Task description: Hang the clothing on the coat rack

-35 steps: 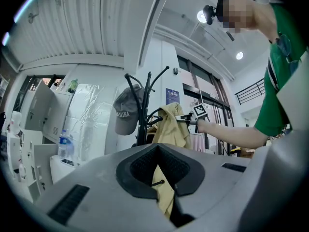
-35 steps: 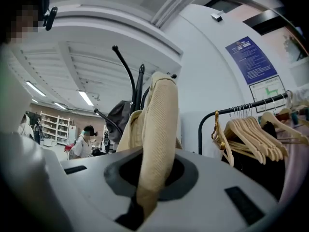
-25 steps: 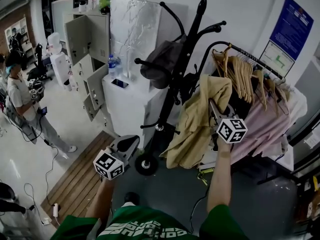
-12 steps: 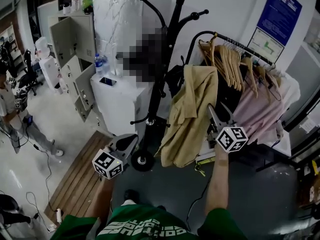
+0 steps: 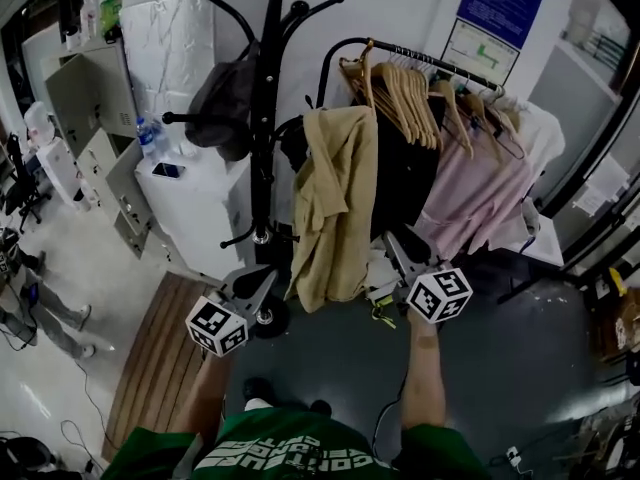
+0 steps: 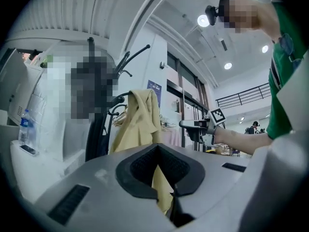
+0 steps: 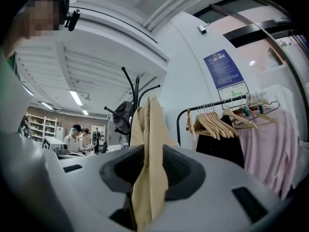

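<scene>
A tan jacket (image 5: 335, 208) hangs full length beside the black coat rack (image 5: 262, 118), its top at one of the rack's side arms; the hook itself is hidden by the cloth. My right gripper (image 5: 395, 243) is low at the jacket's right edge. In the right gripper view a fold of the tan jacket (image 7: 149, 129) runs down between the pads of the right gripper (image 7: 147, 187), whose jaws have just been closing on it. My left gripper (image 5: 262, 280) hovers near the rack's base, jaws a narrow gap apart, empty; the tan jacket (image 6: 137, 124) shows beyond the left gripper (image 6: 164, 187).
A dark bag (image 5: 222, 103) hangs on the rack's left arm. Right of the jacket a garment rail (image 5: 400, 58) carries wooden hangers, a black garment and a pink one (image 5: 470, 198). A white cabinet (image 5: 195, 208) with a bottle (image 5: 150, 138) stands left. People stand far left (image 5: 20, 298).
The jacket, bunched at my right gripper a second ago, now hangs long beside the rack pole. Both grippers have drawn back towards me, the right one lower. The view has swung to the right.
</scene>
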`<control>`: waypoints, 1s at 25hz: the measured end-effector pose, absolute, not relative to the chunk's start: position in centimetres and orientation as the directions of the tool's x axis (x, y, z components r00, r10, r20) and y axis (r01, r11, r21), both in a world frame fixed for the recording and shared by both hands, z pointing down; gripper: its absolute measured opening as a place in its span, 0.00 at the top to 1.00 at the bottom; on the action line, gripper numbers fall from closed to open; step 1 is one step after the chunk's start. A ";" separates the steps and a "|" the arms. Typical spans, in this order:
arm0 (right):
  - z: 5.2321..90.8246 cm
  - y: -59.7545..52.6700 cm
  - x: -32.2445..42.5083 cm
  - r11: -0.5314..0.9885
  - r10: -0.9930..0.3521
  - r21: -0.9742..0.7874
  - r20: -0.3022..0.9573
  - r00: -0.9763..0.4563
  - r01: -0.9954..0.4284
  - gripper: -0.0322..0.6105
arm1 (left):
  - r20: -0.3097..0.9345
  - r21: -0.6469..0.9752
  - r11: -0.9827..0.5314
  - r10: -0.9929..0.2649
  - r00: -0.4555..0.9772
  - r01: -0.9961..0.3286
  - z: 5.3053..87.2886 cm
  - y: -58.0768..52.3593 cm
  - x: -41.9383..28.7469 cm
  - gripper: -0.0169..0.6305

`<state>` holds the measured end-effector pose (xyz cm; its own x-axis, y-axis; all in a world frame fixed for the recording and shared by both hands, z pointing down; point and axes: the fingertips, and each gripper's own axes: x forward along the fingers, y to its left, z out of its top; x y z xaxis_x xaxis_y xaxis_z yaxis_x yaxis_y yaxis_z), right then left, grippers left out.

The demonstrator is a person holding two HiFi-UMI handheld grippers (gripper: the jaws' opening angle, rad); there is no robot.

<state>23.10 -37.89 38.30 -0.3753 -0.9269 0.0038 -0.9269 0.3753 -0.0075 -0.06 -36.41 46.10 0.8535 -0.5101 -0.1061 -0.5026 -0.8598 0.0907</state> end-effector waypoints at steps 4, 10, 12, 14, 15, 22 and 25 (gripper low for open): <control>39.4 -35.6 24.0 0.359 -0.933 -0.068 0.007 -0.360 -0.931 0.87 | -0.102 0.099 -0.880 -0.473 0.875 -0.464 46.3 -36.3 2.3 0.97; 40.8 -33.6 23.7 0.346 -0.936 -0.108 0.029 -0.350 -0.932 0.92 | -0.117 0.096 -0.906 -0.421 0.900 -0.412 46.1 -36.2 5.1 0.97; 41.3 -32.9 23.5 0.348 -0.934 -0.131 0.034 -0.355 -0.928 0.92 | -0.120 0.091 -0.915 -0.401 0.908 -0.393 45.9 -36.0 5.9 0.97; 42.0 -32.4 23.3 0.345 -0.935 -0.153 0.033 -0.353 -0.926 0.93 | -0.117 0.087 -0.922 -0.386 0.915 -0.377 46.0 -35.7 6.4 0.97; 42.4 -32.2 23.2 0.342 -0.936 -0.162 0.035 -0.352 -0.926 0.93 | -0.114 0.087 -0.924 -0.380 0.918 -0.372 46.1 -35.6 6.7 0.97; 44.7 -31.5 22.0 0.332 -0.934 -0.187 0.069 -0.349 -0.925 0.93 | -0.098 0.085 -0.926 -0.374 0.922 -0.367 46.2 -35.3 6.9 0.97; 44.9 -31.7 21.9 0.336 -0.933 -0.189 0.069 -0.353 -0.923 0.93 | -0.097 0.081 -0.923 -0.382 0.919 -0.376 46.2 -35.5 6.5 0.97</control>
